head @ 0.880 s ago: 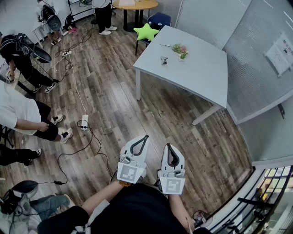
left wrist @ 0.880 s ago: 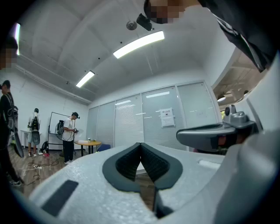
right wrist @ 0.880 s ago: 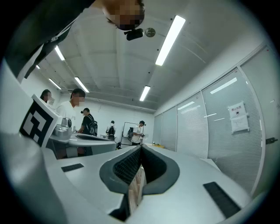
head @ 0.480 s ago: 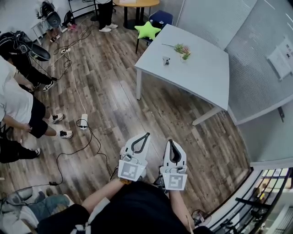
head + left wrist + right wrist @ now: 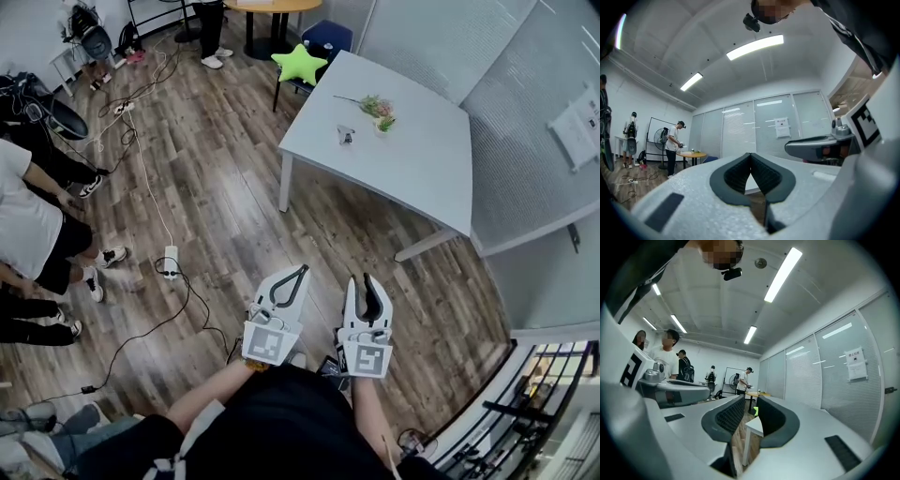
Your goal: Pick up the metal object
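you're at the approach step, nothing picked yet. the metal object (image 5: 346,136) sits on the white table (image 5: 422,164), toward its far left part. it's near the flower sprig (image 5: 380,110) but not touching it. it's well ahead of both grippers, with a stretch of wood floor (image 5: 244,216) between you and the table's near edge.

right gripper (image 5: 363,279): jaws spread partway, nothing between them. its own view shows only floor and a table corner through the gap, and the object is too small to make out there. left gripper (image 5: 302,270): tips pressed together, empty. both are held level, side by side, low in front of your body, pointing roughly at the table.

in the head view the object lines up about straight ahead of the right gripper, and that one's already parted, so i'd use it for the grab.

next move, as i read it: walk up to the table and bring the right gripper up to tabletop height. then come in level so the object ends up centred in the gap before you squeeze. it looks small and i can't tell its shape from here, so check the fit up close and widen the jaws if it looks tight.

watch the flower sprig on the object's right side and keep the outer jaw off it. the power strip (image 5: 172,258) and its cable lie on the floor to your left, off the straight line to the table.
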{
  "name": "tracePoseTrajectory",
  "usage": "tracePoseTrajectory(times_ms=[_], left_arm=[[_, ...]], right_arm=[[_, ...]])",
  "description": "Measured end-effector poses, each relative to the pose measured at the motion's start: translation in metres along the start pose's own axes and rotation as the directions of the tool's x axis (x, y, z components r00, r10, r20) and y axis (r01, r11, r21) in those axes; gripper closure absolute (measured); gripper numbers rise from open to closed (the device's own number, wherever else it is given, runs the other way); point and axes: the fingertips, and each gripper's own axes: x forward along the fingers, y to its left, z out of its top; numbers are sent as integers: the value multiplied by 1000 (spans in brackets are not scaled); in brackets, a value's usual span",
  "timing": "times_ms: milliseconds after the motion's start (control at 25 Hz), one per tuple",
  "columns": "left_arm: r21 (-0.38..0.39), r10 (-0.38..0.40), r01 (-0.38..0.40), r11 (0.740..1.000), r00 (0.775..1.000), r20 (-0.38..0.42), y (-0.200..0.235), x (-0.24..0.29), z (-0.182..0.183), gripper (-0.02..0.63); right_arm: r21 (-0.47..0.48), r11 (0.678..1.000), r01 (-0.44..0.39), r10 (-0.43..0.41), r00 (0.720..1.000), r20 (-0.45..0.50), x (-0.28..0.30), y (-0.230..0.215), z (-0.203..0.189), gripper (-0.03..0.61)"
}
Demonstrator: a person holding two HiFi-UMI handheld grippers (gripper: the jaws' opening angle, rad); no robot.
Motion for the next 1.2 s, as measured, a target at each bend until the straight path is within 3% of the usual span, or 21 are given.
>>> tracePoseTrajectory(times_ms=[520,840,1200], left_arm=[[-21,-65,65,998,998,2,94,55,-16,603],[-26,-43,41,999,998,-56,117,120,-39,603],[46,-2,5,999,997,-73,122,227,-39,603]], right_arm=[[-4,993,118,-118,992,-41,103,-3,-15,485],[25,995,97,-96,994,-53,165,-42,-41,482],[46,998,30,-29,999,-15,247,-122,-54,482]])
